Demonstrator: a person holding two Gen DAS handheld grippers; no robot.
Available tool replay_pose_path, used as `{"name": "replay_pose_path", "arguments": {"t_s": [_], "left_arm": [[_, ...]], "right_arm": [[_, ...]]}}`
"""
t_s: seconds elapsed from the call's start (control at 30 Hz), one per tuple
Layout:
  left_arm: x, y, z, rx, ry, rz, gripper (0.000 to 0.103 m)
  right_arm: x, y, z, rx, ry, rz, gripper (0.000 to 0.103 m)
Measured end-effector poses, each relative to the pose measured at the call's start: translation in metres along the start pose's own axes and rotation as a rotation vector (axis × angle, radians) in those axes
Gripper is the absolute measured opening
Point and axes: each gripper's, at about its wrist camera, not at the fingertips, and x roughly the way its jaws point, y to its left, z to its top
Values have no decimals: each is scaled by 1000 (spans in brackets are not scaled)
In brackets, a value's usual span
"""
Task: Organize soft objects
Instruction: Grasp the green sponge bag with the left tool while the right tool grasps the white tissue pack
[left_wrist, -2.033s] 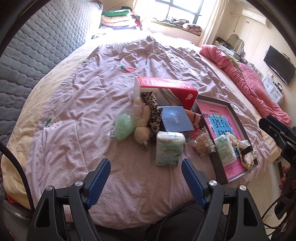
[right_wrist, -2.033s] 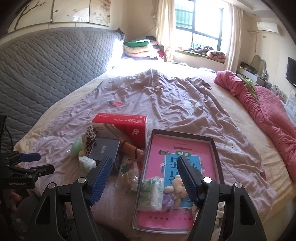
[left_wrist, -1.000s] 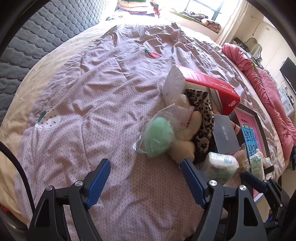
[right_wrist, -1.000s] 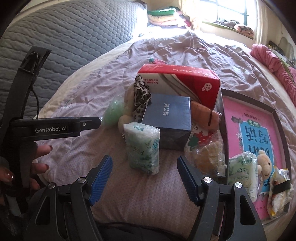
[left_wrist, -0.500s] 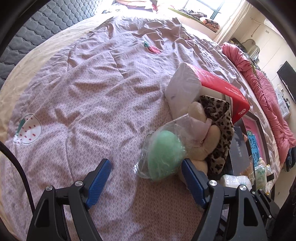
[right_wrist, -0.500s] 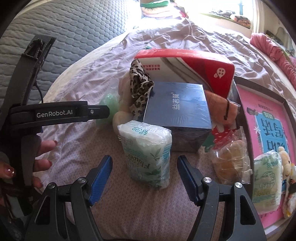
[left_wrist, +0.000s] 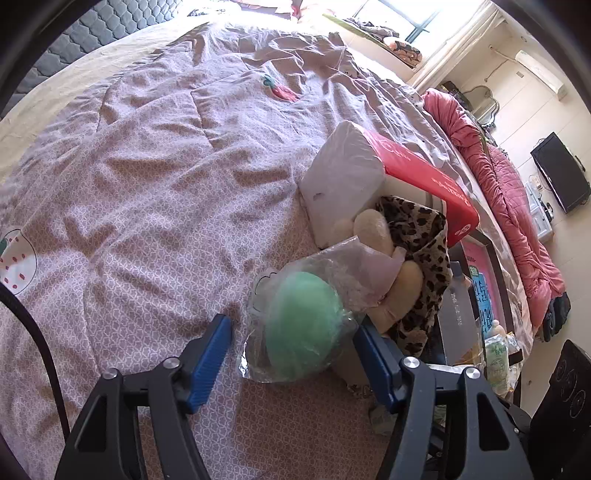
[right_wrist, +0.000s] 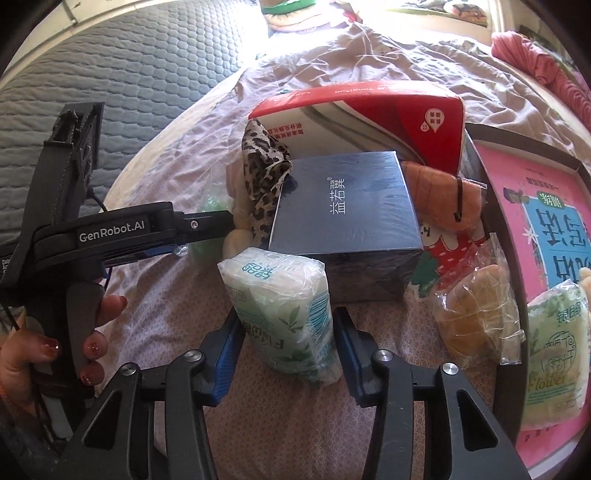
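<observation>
On the quilted bed (left_wrist: 155, 192), the left gripper (left_wrist: 291, 347), jaws just narrowing, straddles a bagged green ball (left_wrist: 303, 317) without a visible squeeze. Only the right view shows the right gripper (right_wrist: 288, 339) closing on a tissue pack (right_wrist: 284, 314), pads touching its sides.

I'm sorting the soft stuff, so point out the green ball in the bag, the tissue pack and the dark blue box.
green ball (left_wrist: 304, 317): left wrist view, middle of its rounded face.
tissue pack (right_wrist: 284, 314): right wrist view, front wrapper.
dark blue box (right_wrist: 343, 206): right wrist view, top face.
</observation>
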Motion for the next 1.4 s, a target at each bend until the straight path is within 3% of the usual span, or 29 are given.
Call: {"name": "replay_pose_path", "arguments": {"t_s": [0.13, 0.3, 0.4, 0.7, 1.4], "left_arm": [[0, 2, -1, -15, 3, -31, 49], [-6, 4, -6, -33, 2, -58, 42], [-13, 5, -11, -45, -4, -81, 42], [-54, -17, -30, 15, -65, -24, 42], [-114, -122, -61, 217, -135, -15, 42]], "right_arm": [[-6, 0, -1, -6, -7, 11, 44], [-17, 1, -4, -19, -22, 23, 42], [-25, 1, -5, -28, -39, 28, 42], [-52, 1, -7, -39, -89, 47, 42], [-140, -34, -2, 16, -265, 5, 42]]}}
